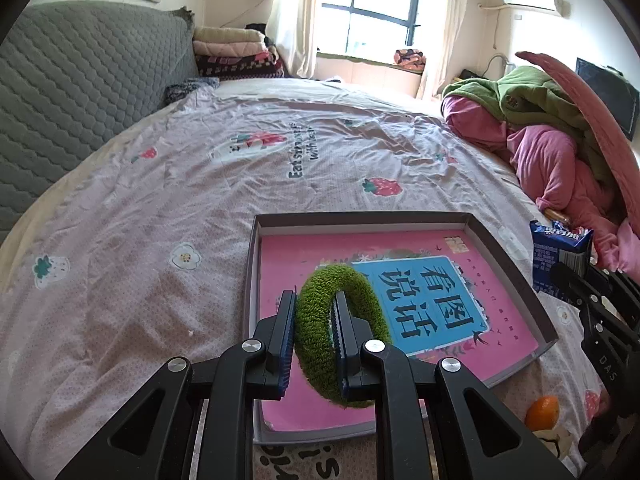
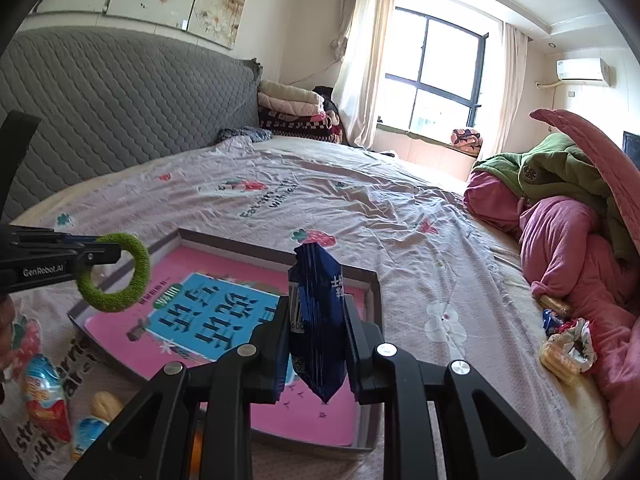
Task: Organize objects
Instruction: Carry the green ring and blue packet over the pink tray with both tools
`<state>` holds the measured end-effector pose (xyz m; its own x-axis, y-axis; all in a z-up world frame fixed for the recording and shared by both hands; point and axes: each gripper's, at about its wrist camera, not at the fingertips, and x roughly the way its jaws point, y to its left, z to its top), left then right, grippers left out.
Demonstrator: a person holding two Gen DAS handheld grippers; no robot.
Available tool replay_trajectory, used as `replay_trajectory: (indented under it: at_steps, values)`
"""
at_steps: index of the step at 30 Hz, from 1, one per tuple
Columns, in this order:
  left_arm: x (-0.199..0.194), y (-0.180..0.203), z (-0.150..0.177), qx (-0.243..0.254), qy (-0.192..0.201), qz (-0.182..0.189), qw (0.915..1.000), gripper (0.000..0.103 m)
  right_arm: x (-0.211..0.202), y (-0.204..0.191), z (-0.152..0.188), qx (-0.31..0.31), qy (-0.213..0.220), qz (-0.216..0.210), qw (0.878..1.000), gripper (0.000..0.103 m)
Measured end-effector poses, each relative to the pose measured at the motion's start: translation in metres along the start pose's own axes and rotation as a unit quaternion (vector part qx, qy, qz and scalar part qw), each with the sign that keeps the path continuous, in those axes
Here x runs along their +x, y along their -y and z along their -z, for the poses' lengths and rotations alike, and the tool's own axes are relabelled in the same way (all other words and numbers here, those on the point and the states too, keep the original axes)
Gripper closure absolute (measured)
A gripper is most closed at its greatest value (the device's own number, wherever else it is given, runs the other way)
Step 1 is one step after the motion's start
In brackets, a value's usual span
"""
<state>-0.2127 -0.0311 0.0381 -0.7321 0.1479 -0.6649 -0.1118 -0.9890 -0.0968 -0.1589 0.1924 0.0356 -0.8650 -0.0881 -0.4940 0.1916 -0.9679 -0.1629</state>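
- The left tool [image 1: 312, 344] is clamped on the rim of a fuzzy green ring [image 1: 340, 332] (a scrunchie, by the look of it), one jaw through its hole and one outside, and holds it in the air above the near left part of the shallow grey box [image 1: 516, 264] on the bed [image 1: 160, 208].
- The right tool [image 2: 318, 344] grips a dark blue snack packet [image 2: 318, 320] upright between narrow jaws, also over the box, toward its right side.
- Inside the box lies only a pink book [image 2: 312, 416] with a blue title panel; I judge that this item is already sorted.
- Neither carried item rests in the box yet, so both releases are left to do.
- Loose things wait on the sheet: an orange [image 1: 543, 411] near the box, colourful wrapped snacks [image 2: 44, 396] at the left in the right wrist view, and a biscuit pack with a patterned scrunchie [image 2: 570, 344] by the pink bedding.
- My estimate: the job is early to midway.
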Motion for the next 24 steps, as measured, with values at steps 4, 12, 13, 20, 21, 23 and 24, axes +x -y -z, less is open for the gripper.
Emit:
replay_trajectory:
  at_steps: [4, 12, 13, 20, 21, 23, 24]
  values:
    - [0.008, -0.003, 0.0, -0.001, -0.012, 0.001, 0.9999, 0.086, 0.008, 0.001, 0.0, -0.021, -0.005, 0.015, 1.0, 0.079]
    - [0.024, -0.013, 0.003, -0.016, -0.035, 0.009, 0.9992, 0.086, 0.032, -0.001, 0.01, -0.049, -0.04, 0.046, 0.997, 0.079]
    - [0.026, -0.013, 0.003, -0.016, -0.036, 0.007, 0.9992, 0.086, 0.035, -0.001, 0.011, -0.051, -0.047, 0.048, 0.996, 0.079]
    - [0.033, -0.013, 0.008, -0.021, -0.05, 0.011, 0.9985, 0.086, 0.046, -0.003, 0.02, -0.059, -0.072, 0.039, 0.995, 0.079]
    - [0.033, -0.013, 0.008, -0.023, -0.052, 0.013, 0.9983, 0.086, 0.046, -0.004, 0.02, -0.06, -0.071, 0.038, 0.995, 0.079]
    - [0.035, -0.013, 0.009, -0.02, -0.054, 0.007, 0.9983, 0.086, 0.046, -0.006, 0.02, -0.063, -0.072, 0.037, 0.995, 0.079]
    - [0.036, -0.014, 0.009, -0.021, -0.056, 0.006, 0.9982, 0.086, 0.047, -0.006, 0.021, -0.062, -0.073, 0.035, 0.995, 0.079]
